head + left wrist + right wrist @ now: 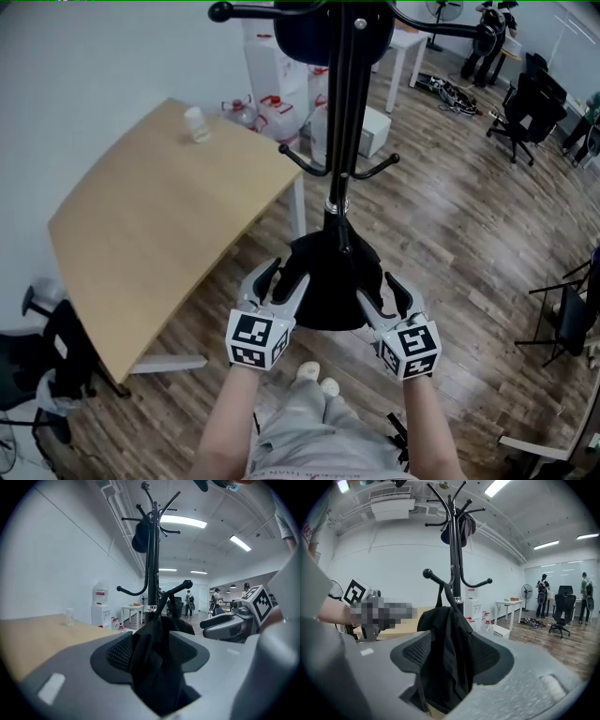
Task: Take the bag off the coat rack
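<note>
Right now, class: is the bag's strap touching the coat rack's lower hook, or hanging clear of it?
Touching. The right gripper view shows the strap running up and looping over the lower hook, with the bag hanging from it.

Wood table (159,225) w/ bottle (196,124).

This was an open-plan office or lab workspace. Around the coat rack (339,141) ran a wood-plank floor (469,234), and above it a white ceiling carried long strip lights (183,522). Just beside the rack stood a long wooden table (159,225). Behind the rack, against the white wall, were a water dispenser (100,603) and spare water jugs (242,112). Well beyond the rack stood a white desk (405,42), black swivel chairs (525,108), a pedestal fan (527,591), a tangle of cables (455,94) and several people (543,590) on their feet.
</note>
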